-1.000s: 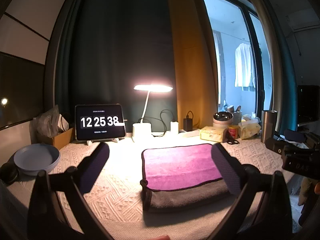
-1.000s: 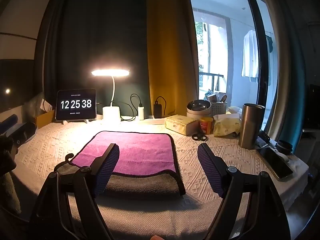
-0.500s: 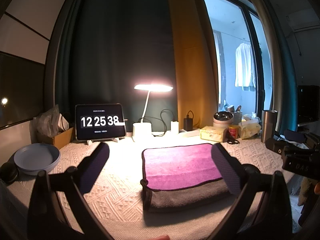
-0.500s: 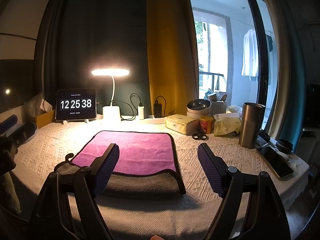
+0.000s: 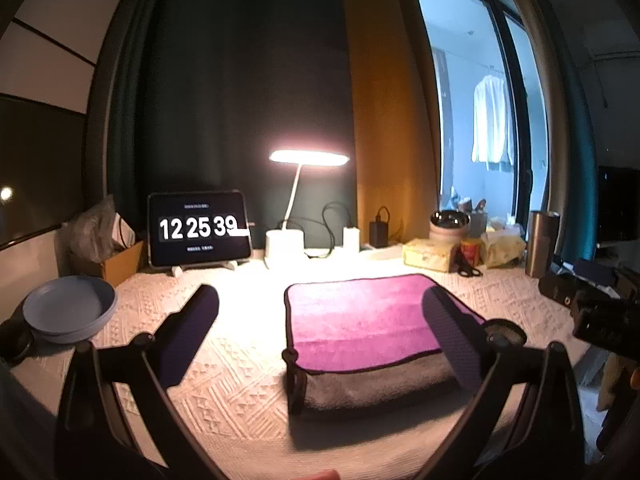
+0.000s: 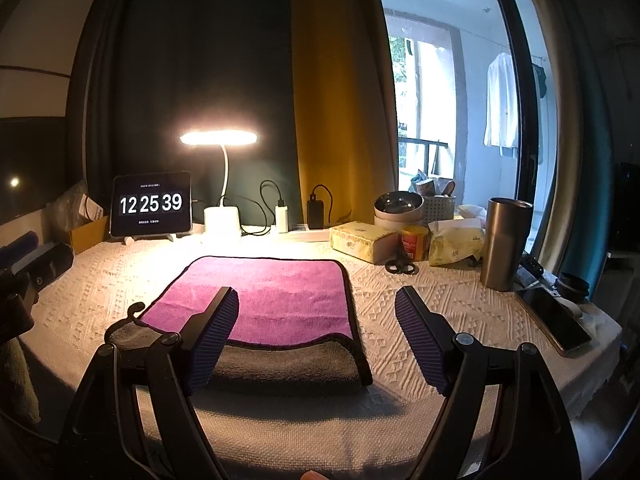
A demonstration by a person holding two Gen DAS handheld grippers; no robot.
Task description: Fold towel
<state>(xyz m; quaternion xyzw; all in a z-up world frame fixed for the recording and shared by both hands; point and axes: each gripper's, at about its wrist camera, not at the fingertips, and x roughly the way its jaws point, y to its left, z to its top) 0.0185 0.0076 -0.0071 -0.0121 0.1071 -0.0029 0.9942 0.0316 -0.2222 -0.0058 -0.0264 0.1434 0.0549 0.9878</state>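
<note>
Folded towel (image 5: 360, 320) flat on tablecloth (image 5: 224, 364), grey underside showing at near edge, right part hidden by finger. Left gripper (image 5: 320, 332) and right gripper (image 6: 316, 332) spread wide, holding nothing. Clock tablet (image 6: 151, 204) reads 12 25 39, small text illegible.

The folded terry towel (image 6: 276, 300) shows magenta-purple on top and grey beneath, edged in dark piping. Under it, the cream woven tablecloth (image 6: 400, 312) carries a raised diamond-and-zigzag pattern. Purple ribbed pads (image 6: 420, 336) line black gripper fingers — a pale blue round plate (image 5: 68, 308) sits at the table's left edge.
</note>
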